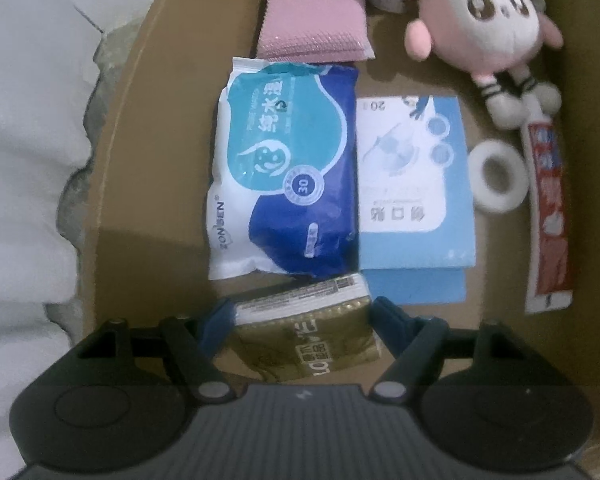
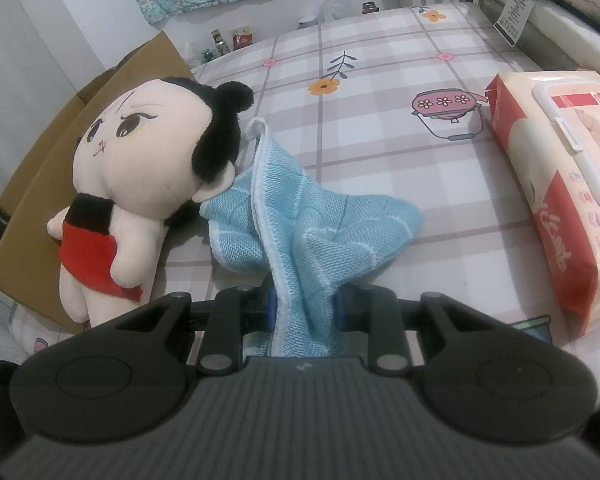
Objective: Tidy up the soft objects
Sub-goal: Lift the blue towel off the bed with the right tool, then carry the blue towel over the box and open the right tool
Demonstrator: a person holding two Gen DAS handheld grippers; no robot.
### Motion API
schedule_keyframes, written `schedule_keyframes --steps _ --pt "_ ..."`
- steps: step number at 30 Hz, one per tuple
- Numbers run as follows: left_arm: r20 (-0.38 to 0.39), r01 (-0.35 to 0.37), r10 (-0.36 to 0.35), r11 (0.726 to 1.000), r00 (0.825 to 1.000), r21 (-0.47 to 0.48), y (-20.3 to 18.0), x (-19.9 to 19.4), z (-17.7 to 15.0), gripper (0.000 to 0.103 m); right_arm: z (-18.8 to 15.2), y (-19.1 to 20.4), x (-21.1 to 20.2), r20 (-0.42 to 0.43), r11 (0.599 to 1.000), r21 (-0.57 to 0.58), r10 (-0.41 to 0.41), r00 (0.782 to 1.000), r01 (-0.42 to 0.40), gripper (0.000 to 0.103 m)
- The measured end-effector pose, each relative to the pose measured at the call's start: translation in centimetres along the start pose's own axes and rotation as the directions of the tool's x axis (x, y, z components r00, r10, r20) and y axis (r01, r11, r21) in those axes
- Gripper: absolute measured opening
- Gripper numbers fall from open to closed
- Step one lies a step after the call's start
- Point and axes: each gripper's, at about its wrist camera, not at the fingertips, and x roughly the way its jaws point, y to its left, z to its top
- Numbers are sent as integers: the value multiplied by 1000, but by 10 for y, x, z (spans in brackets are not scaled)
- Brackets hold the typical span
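Left gripper is pointing almost straight down into the cardboard box, jaws set wide with a gold tissue pack sitting between the blue fingers. The pads look to be right at its sides, but whether they press it I cannot tell.

Only the left view shows what is in the box. Just beyond the gold pack lies a blue-and-white wipes pack, and a light blue carton touches its right edge. Further in, a pink cloth. Far right corner, a pink plush, legs trailing toward a white tape roll and a red tube along the right wall. White bedding bulges outside the box on the left.

Over to the right view, which shows the bed and none of the box's inside. Right gripper has its jaws drawn narrow, pinching a blue towel; the cloth fans out ahead over the checked sheet. At the left a black-haired doll leans against the box's outer wall, its head touching the towel's far corner. At the right edge, well apart from the towel, a big peach wipes pack lies on the sheet.
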Motion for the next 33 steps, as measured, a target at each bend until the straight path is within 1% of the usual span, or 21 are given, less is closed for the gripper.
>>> schedule_keyframes --steps 3,5,8,10,14,16,18,20,22,24,27,29,31,33 --pt "-8 -36 36 999 999 40 -6 2 -1 79 0 1 0 1 1000 -12 -7 1000 7 24" --pt "1 -39 39 998 999 45 -10 0 -3 81 0 2 0 5 1000 -23 -14 1000 14 23" --pt "32 20 -21 1000 999 20 -11 -9 -6 88 -1 0 -1 12 1000 -6 -9 1000 9 21" --pt "56 70 -69 998 996 -11 -8 -17 -10 90 -1 -3 -2 11 1000 20 -1 1000 0 21" --pt "127 135 -126 989 984 -65 1 -41 -22 91 -1 -12 -13 19 997 72 18 1000 -20 19" --pt "173 171 -152 981 973 -96 7 -55 -30 91 0 -15 -21 30 995 93 26 999 -29 19" --pt "240 211 -178 971 954 -116 13 -72 -39 94 2 -15 -34 51 994 106 30 998 -35 19" --pt "325 257 -203 957 924 -133 18 -90 -53 94 5 -13 -49 81 994 103 35 996 -43 19" --pt "403 309 -230 940 886 -144 20 -101 -61 95 10 -7 -67 126 996 78 40 991 -50 19" --pt "484 357 -244 921 840 -155 24 -116 -79 95 17 3 -84 162 998 44 38 986 -45 19" --pt "567 386 -226 905 792 -179 27 -133 -100 95 30 18 -102 200 998 12 56 978 -59 19" --pt "619 402 -204 894 759 -198 27 -139 -115 95 40 32 -113 222 996 -23 88 971 -85 19" --pt "654 424 -199 883 730 -204 29 -143 -125 95 53 56 -121 230 987 -84 152 961 -136 19" --pt "689 446 -191 870 700 -212 30 -146 -136 95 67 83 -123 219 968 -158 228 949 -196 19"
